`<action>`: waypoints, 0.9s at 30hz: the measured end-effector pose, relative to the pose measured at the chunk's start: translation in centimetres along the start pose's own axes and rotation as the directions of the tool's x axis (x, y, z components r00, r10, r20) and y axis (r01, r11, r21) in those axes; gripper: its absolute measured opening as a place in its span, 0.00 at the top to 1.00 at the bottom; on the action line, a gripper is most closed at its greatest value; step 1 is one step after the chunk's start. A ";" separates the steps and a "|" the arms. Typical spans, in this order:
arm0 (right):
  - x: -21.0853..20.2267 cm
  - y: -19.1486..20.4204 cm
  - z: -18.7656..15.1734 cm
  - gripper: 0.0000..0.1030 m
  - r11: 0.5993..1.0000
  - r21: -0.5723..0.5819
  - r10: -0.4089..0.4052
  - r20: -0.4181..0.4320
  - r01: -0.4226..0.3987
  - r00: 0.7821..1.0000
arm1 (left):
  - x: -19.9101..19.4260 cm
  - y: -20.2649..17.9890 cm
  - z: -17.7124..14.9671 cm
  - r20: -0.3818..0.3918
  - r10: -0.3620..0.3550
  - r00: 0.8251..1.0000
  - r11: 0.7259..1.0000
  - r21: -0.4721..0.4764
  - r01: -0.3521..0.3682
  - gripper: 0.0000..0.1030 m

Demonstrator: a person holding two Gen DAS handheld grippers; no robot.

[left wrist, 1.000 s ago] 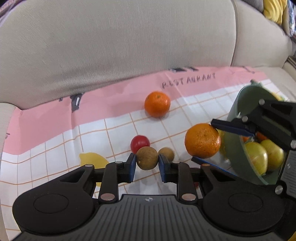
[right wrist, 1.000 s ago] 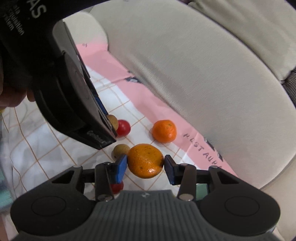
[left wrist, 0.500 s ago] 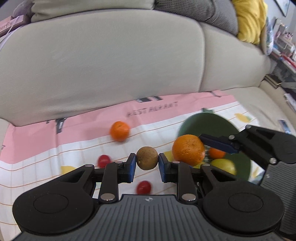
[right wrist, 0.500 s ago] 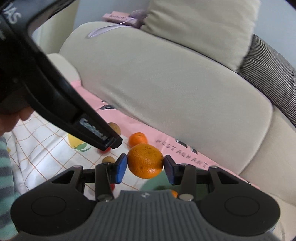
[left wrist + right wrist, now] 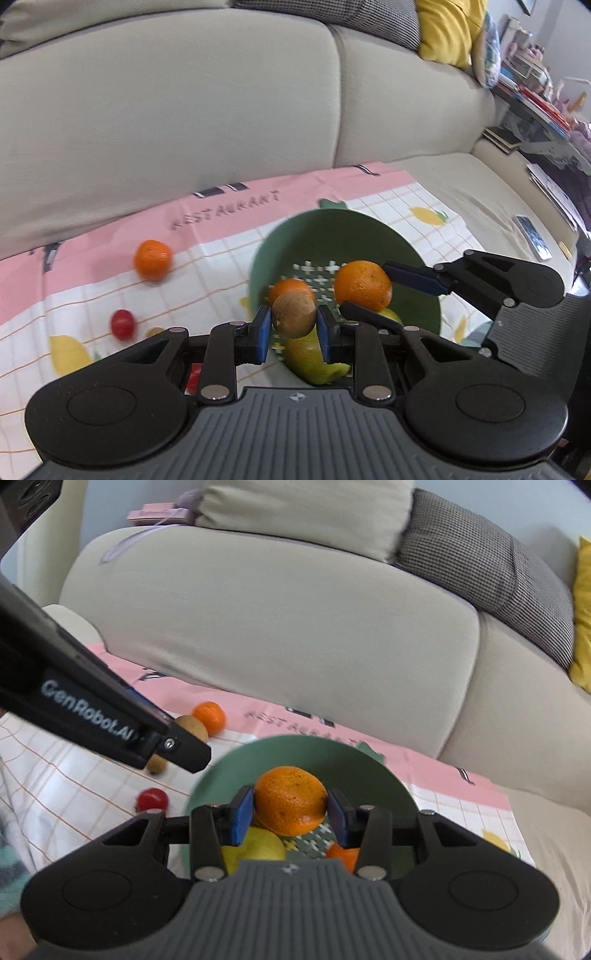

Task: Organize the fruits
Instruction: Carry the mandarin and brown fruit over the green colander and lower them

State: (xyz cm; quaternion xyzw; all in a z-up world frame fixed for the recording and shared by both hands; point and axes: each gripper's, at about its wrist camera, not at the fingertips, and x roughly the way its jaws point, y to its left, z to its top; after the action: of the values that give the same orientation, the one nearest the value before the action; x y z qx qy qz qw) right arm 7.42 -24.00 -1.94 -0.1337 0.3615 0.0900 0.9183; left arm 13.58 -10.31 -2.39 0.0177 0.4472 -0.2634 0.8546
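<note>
Left gripper (image 5: 294, 320): blue pads clamped on a small round brown fruit (image 5: 293, 315) with a dull, rough skin, held above the near rim of the bowl.
Right gripper (image 5: 291, 809): blue pads pressed on a dimpled, glossy orange mandarin (image 5: 291, 799), held over the bowl's middle.
Bowl: round sage-green plastic colander bowl (image 5: 369, 236) with cross-shaped holes in its floor; its near rim is hidden behind the left gripper's body.
In the bowl: a smaller orange mandarin (image 5: 286, 288), partly covered by the brown fruit, and a smooth yellow-green fruit (image 5: 314, 360) cut off by the pads; its kind is hard to tell.
Outside the bowl: a loose orange mandarin (image 5: 153, 259) at the pink border, a small shiny red tomato (image 5: 122, 324), and another brown fruit (image 5: 156, 764) half hidden under the left gripper.
Cloth: thin checked picnic cloth with a pink edge and lemon prints (image 5: 207, 266), blurred at the left.
Edges: the beige fabric sofa back (image 5: 184, 110) rises just behind the cloth; bare seat cushion lies right of it.
</note>
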 end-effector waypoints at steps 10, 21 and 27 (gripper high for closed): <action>2.1 -2.5 -1.9 0.60 0.998 0.063 -0.002 -0.055 0.005 0.998 | 3.6 -1.8 0.6 -0.077 -0.013 0.997 1.000 0.027 0.015 0.72; 4.2 -2.8 -2.2 0.60 0.997 0.075 0.033 -0.078 -0.027 0.996 | 6.3 -2.0 0.9 -0.136 0.032 0.990 0.998 0.055 -0.025 0.72; 5.2 -2.8 -2.4 0.60 0.996 0.080 0.045 -0.105 -0.036 0.994 | 7.4 -1.8 0.8 -0.158 0.044 0.986 0.998 0.056 -0.036 0.72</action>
State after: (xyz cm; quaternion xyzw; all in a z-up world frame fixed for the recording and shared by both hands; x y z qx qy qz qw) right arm 10.40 -27.07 -6.68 -0.0950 0.4157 0.0872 0.9003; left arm 16.77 -15.27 -7.30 0.0705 0.5065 -0.2559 0.8204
